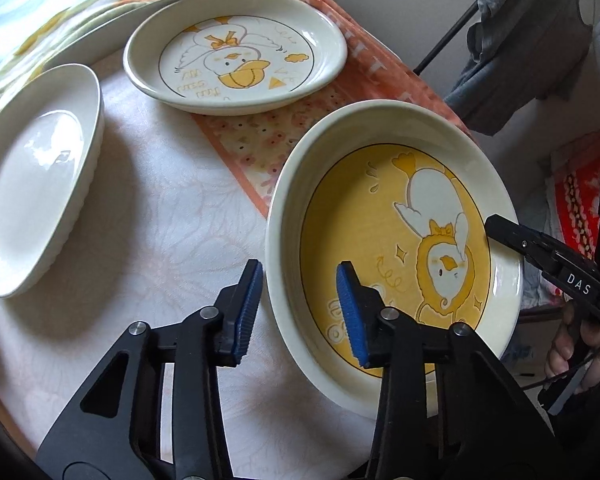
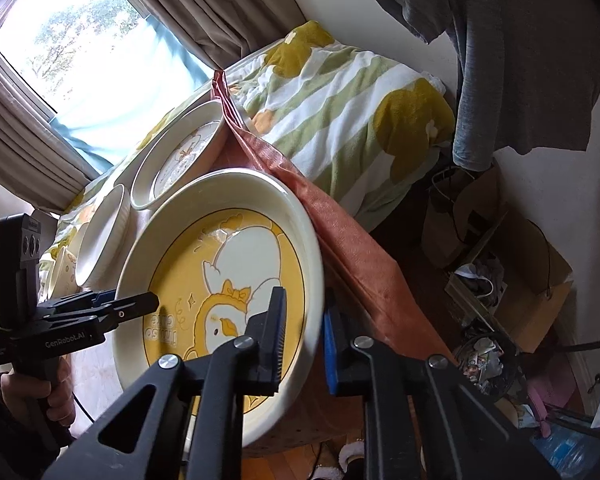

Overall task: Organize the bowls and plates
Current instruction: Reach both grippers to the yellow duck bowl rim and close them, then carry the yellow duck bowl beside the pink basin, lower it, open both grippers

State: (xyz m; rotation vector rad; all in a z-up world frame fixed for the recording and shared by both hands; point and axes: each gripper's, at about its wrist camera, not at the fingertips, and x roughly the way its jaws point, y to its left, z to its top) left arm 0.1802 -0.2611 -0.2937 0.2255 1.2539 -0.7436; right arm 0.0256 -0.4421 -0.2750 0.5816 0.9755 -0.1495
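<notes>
Yellow plate (image 1: 392, 240): at the desk's right edge, overhanging.
Left gripper (image 1: 300, 308): fingers spread, straddling the near rim.
Right gripper (image 2: 304, 340): fingers astride the opposite rim, I judge not yet pinching.
Handling: I expect glazed ceramic, stiff, slippery, breakable; grip the rim wall.

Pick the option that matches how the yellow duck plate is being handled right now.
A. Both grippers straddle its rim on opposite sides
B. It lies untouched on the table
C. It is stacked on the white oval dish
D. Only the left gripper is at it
A: the left gripper and right gripper each have jaws either side of the yellow duck plate rim.
</notes>
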